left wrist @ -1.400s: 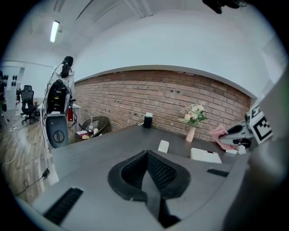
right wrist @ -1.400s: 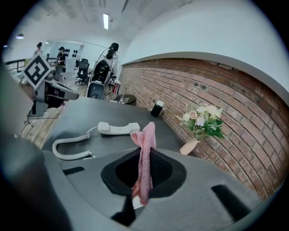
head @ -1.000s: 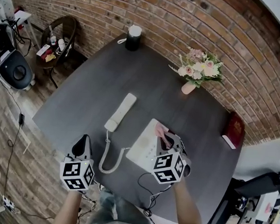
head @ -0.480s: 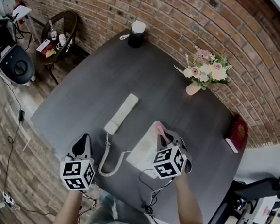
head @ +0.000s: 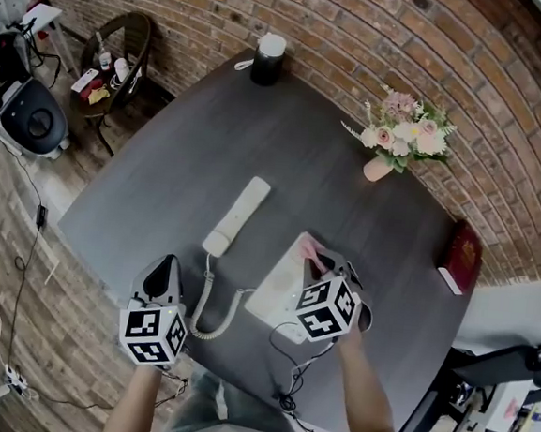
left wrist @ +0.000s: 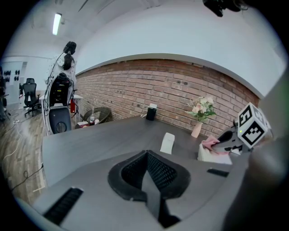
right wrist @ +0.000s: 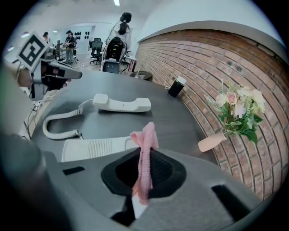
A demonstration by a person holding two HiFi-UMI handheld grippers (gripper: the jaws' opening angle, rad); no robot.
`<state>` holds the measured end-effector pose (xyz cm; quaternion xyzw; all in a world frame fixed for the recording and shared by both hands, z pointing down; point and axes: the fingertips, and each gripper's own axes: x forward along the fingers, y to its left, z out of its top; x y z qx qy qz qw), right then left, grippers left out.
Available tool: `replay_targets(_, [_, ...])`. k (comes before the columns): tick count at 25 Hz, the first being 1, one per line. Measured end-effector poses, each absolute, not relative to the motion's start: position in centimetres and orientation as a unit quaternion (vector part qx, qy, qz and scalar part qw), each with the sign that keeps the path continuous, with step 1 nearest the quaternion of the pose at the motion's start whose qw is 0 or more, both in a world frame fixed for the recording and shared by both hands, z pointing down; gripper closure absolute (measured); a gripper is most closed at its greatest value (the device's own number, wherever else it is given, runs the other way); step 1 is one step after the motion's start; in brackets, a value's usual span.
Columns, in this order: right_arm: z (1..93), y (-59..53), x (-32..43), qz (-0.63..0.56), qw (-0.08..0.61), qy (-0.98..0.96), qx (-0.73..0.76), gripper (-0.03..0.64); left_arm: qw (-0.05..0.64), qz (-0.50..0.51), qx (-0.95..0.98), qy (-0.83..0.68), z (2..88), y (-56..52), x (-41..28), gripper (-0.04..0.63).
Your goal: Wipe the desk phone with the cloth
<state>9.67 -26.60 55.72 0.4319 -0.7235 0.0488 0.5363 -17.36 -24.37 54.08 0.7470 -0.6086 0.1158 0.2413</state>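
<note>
desk phone (head: 278, 291) sits at the lower middle of the head view, near the front edge of the dark table (head: 161, 173). it is a white base with its handset (head: 236, 217) off the cradle. the handset lies flat on the table up and to the left of the base, and a coiled cord (head: 208, 310) joins the two.

the right gripper (head: 318, 262) is over the upper right part of the base. its fingers are clamped on a pink cloth (head: 310, 253). a fold of the cloth sticks out past the tips and seems to lie against the phone's top.

the left gripper (head: 162, 271) is at the lower left, just left of the cord. its fingers are pressed together with nothing between them.

at the upper right a pink vase (head: 378, 168) holds a bunch of pink and white flowers (head: 405, 133). a black cylinder with a white top (head: 267, 60) stands at the table's far edge; what it holds cannot be seen. a red book (head: 462, 257) lies at the right edge. off the table, at the upper left, a round wicker stand (head: 136, 34) holds a few small bottles.
</note>
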Motion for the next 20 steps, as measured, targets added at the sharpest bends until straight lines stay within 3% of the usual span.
replay_targets(20, [56.8, -24.9, 8.4, 0.066, 0.55, -0.726, 0.409, 0.595, 0.24, 0.113, 0.747, -0.609, 53.9, -23.7, -17.6, 0.597])
